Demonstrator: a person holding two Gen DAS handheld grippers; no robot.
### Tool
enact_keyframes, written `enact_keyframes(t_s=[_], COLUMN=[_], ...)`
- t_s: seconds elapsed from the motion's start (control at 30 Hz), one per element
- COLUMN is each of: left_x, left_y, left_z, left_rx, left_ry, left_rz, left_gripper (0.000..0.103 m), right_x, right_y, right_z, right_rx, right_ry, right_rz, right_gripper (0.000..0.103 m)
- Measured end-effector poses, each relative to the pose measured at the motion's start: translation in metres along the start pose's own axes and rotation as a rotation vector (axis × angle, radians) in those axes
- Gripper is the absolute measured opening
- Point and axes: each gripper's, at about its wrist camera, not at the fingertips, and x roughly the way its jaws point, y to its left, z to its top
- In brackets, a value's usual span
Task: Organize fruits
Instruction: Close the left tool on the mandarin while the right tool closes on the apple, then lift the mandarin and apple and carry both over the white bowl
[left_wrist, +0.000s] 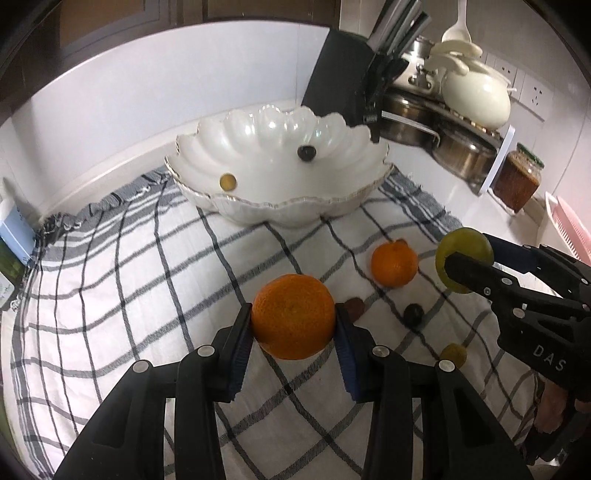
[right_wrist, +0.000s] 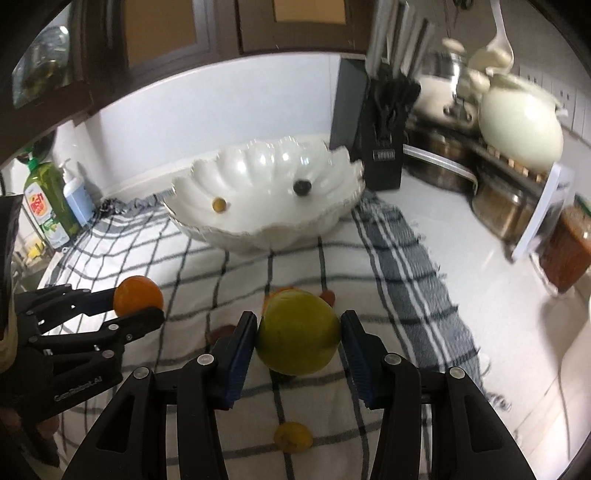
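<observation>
My left gripper (left_wrist: 293, 319) is shut on an orange (left_wrist: 293, 315), held above the checked cloth (left_wrist: 129, 295); it also shows in the right wrist view (right_wrist: 138, 301). My right gripper (right_wrist: 299, 338) is shut on a green fruit (right_wrist: 298, 336), seen from the left wrist view at right (left_wrist: 463, 254). A white scalloped bowl (left_wrist: 258, 210) stands at the cloth's far end and holds a small yellow fruit (left_wrist: 228, 181) and a small dark fruit (left_wrist: 306, 152). A second orange (left_wrist: 394, 263), a brown fruit (left_wrist: 355, 307), a dark fruit (left_wrist: 413, 314) and a small yellow fruit (left_wrist: 453, 354) lie on the cloth.
A black knife block (left_wrist: 343, 85) stands behind the bowl. Steel pots (left_wrist: 461, 151), a cream pot (left_wrist: 476, 96) and a jar (left_wrist: 517, 177) stand at right. A pink rack (left_wrist: 569, 225) sits at far right. Soap bottles (right_wrist: 48, 199) stand at the left.
</observation>
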Motion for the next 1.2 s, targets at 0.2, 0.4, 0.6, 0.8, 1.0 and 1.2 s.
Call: enact_keyframes(t_s=[0.2, 0.4, 0.6, 0.8, 1.0, 1.2], left_x=[-0.014, -0.025, -0.029, -0.028, -0.021, -0.004], left_y=[0.003, 0.009, 0.017, 0.024, 0.028, 0.031], left_z=[0.013, 0.033, 0.055, 0.072, 0.088, 0.105], left_rx=[-0.015, -0.021, -0.030, -0.040, -0.040, -0.029], left_ry=[-0.055, -0.126, -0.185, -0.217, -0.229, -0.225], left_rz=[-0.008, 0.008, 0.016, 0.038, 0.048, 0.065], left_gripper=[0.041, 0.041, 0.041, 0.041, 0.041, 0.041], right_x=[-0.012, -0.015, -0.012, -0.004, 0.010, 0.031], right_y=[0.004, 0.004, 0.006, 0.006, 0.010, 0.008], right_z=[0.017, 0.037, 0.058, 0.080, 0.098, 0.115], right_rx=[-0.007, 0.003, -0.008, -0.020, -0.043, -0.058], right_ry=[-0.071, -0.140, -0.208, -0.241, -0.244, -0.231], right_rz=[0.015, 0.024, 0.025, 0.034, 0.053, 0.061], right_gripper=[0.048, 0.048, 0.048, 0.048, 0.048, 0.048])
